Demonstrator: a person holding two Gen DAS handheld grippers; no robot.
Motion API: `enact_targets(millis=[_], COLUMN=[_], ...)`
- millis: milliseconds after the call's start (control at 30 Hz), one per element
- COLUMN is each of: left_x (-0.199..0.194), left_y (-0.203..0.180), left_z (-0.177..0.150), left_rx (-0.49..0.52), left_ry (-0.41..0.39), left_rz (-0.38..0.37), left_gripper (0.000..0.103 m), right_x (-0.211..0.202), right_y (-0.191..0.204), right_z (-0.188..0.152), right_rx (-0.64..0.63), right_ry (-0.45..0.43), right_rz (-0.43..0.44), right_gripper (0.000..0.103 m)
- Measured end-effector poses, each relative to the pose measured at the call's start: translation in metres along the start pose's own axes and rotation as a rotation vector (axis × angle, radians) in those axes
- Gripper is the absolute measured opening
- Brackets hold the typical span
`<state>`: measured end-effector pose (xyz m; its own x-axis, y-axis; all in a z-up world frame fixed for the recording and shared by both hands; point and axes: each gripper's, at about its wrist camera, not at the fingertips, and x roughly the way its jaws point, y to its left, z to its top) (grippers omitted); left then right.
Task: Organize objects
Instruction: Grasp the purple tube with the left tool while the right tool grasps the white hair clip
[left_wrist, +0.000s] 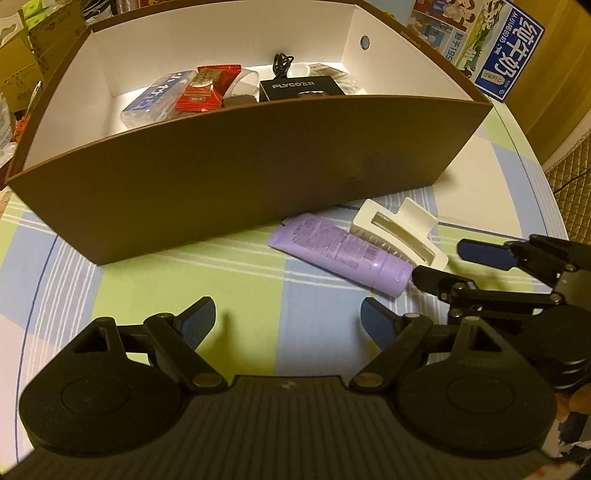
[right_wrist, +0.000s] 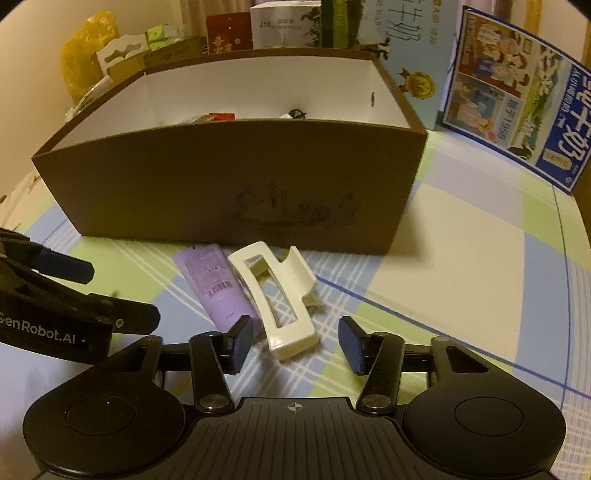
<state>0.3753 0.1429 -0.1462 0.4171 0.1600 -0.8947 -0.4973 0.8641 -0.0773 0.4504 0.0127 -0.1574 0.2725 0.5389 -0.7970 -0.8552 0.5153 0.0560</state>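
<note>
A brown box (left_wrist: 229, 177) (right_wrist: 229, 173) with white inner walls stands on the checked tablecloth. It holds a red snack pack (left_wrist: 207, 88), a black FLYCO box (left_wrist: 299, 88), a blue-and-white packet (left_wrist: 159, 96) and a black cable (left_wrist: 282, 64). In front of the box lie a purple tube (left_wrist: 340, 254) (right_wrist: 216, 286) and a cream hair claw clip (left_wrist: 399, 230) (right_wrist: 277, 295), side by side. My right gripper (right_wrist: 295, 341) (left_wrist: 441, 264) is open, its fingers on either side of the clip's near end. My left gripper (left_wrist: 288, 323) is open over bare cloth, left of the tube.
Milk cartons with blue print (right_wrist: 517, 107) (left_wrist: 495, 48) stand behind and to the right of the box. Cardboard boxes and a yellow bag (right_wrist: 88, 48) crowd the back left. The table edge (left_wrist: 546, 192) curves on the right.
</note>
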Motion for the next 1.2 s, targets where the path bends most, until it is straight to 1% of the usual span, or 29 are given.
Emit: enact_targets(millis=[100,133,167,300,567,600,700,833,900,967,1000,1067,1100,1133,1167,1200], left_x=[0.004,0.005,0.006,0.010,0.023,0.025,0.033,0.044,0.048,0.048,0.046,0.043,0.040,0.038,0.036,0.034], left_y=[-0.002,-0.004,-0.005,-0.009,-0.026,-0.029,-0.037,-0.043,-0.042,-0.038,-0.036,-0.029,-0.025,-0.021,-0.017,-0.013], left_z=[0.003,0.004,0.004,0.009,0.021,0.022,0.026,0.027,0.026,0.023,0.021,0.016,0.012,0.009,0.006,0.003], left_rx=[-0.008,-0.011,-0.016,-0.032,-0.072,-0.075,-0.080,-0.076,-0.067,-0.062,-0.051,-0.046,-0.043,-0.036,-0.027,-0.017], left_ry=[-0.001,-0.002,-0.004,-0.010,-0.019,-0.020,-0.021,-0.019,-0.015,-0.012,-0.016,-0.017,-0.021,-0.024,-0.028,-0.031], left_rz=[-0.008,-0.011,-0.014,-0.026,-0.050,-0.052,-0.040,-0.007,0.002,0.006,0.016,0.017,0.020,0.023,0.027,0.026], left_gripper=[0.083,0.083,0.083,0.083,0.084,0.084,0.084,0.083,0.081,0.073,0.073,0.067,0.065,0.061,0.057,0.055], right_x=[0.005,0.006,0.006,0.002,-0.010,-0.011,-0.014,-0.017,-0.019,-0.021,-0.022,-0.023,-0.024,-0.023,-0.022,-0.022], right_y=[-0.001,-0.003,-0.004,-0.007,-0.038,-0.042,-0.048,-0.053,-0.053,-0.053,-0.052,-0.052,-0.053,-0.053,-0.053,-0.053], right_z=[-0.002,-0.003,-0.004,-0.007,-0.017,-0.018,-0.020,-0.022,-0.025,-0.026,-0.028,-0.028,-0.029,-0.030,-0.030,-0.030], right_rx=[-0.004,-0.003,-0.001,0.003,0.123,0.136,0.147,0.162,0.166,0.162,0.162,0.169,0.176,0.177,0.177,0.178], right_ry=[0.000,-0.002,-0.002,-0.005,0.005,0.006,0.008,0.010,0.012,0.016,0.017,0.020,0.023,0.026,0.027,0.025], right_rz=[0.000,0.009,0.013,0.002,-0.097,-0.096,-0.112,-0.131,-0.135,-0.138,-0.138,-0.133,-0.129,-0.120,-0.117,-0.121], right_gripper=[0.039,0.031,0.030,0.030,0.030,0.030,0.030,0.030,0.030,0.030,0.030,0.030,0.031,0.034,0.048,0.056])
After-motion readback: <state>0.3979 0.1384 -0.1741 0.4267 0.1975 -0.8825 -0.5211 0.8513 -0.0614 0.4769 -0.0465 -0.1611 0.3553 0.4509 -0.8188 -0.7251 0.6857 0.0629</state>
